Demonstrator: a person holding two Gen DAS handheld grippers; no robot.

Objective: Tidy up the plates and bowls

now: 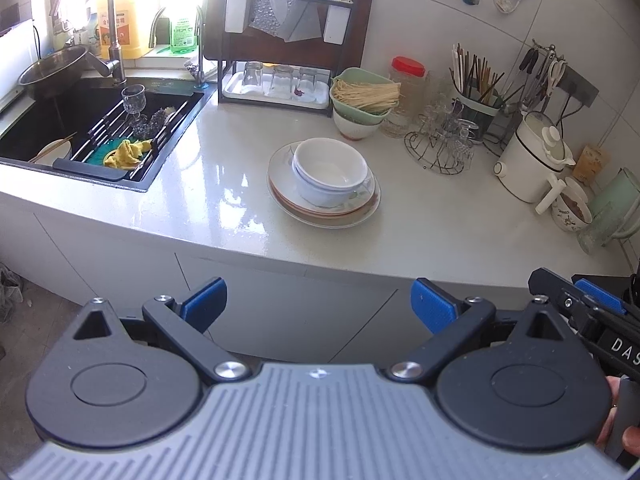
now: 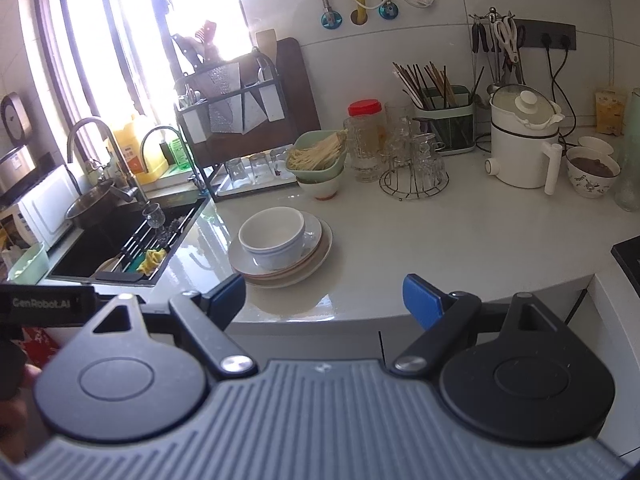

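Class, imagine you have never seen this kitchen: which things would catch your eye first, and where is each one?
Most striking is the stack of white bowls nested on a pile of plates, mid-counter. Left of it, the black sink holds a yellow cloth on a rack. Low in each view, the left gripper and right gripper stand open and empty.

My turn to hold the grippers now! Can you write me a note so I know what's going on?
Left gripper: open, empty, held short of the counter edge.
Right gripper: open, empty, likewise held back.
Two nested white ceramic bowls sit on a stack of round white plates with brown rims on the pale stone counter.
Done: cannot tell; nothing is in hand.
Left: sorting that pile.
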